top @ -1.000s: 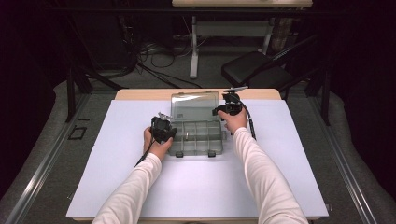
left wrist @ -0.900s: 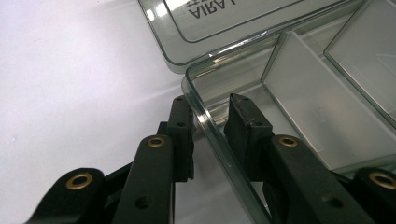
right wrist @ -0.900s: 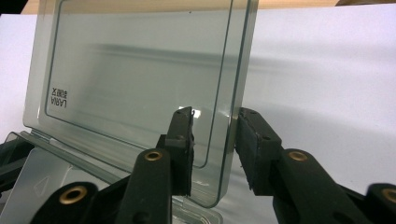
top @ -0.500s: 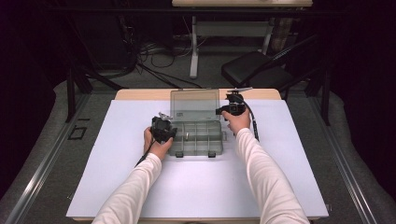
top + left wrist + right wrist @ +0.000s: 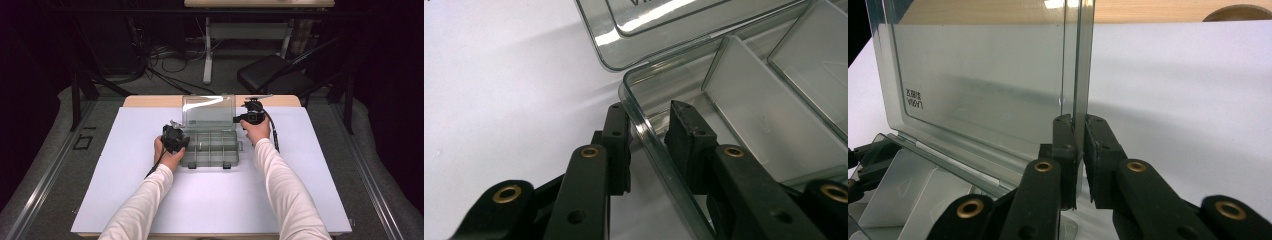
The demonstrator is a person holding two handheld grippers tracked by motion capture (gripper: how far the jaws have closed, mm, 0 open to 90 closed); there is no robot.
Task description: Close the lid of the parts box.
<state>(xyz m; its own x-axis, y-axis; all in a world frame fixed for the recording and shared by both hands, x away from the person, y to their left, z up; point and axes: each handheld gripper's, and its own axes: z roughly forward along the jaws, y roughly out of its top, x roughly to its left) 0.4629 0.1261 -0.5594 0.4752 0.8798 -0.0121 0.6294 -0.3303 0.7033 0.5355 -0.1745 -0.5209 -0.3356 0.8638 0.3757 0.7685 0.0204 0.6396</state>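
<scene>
From the high view, a clear plastic box [image 5: 210, 148] is sitting mid-bench on the white sheet [image 5: 125, 190], its lid [image 5: 208, 111] standing up at the far side. The left gripper [image 5: 175, 139] is parked at the box's left wall, and the right gripper [image 5: 250, 116] is up at the lid's right edge, both sleeves coming in from the bottom.

Over to the left gripper view: the box wall [image 5: 649, 140] is running right between the two black fingers [image 5: 616, 145], one outside, one inside the tray. The outer one is lying against the wall, the inner one standing just off it (a sliver of a gap, so whether they are really pinching is hard to call). Empty compartments [image 5: 749, 115] are stretching off to the right, and the lid [image 5: 649, 30] is showing at the top.

Now the right gripper view: the lid [image 5: 983, 85] is standing upright, its edge caught between the fingers [image 5: 1064, 145], which have just been closing and are now pressing on the plastic from both sides. A small printed label [image 5: 914, 97] is showing in the lid's lower corner, white sheet [image 5: 1188, 100] behind.
</scene>
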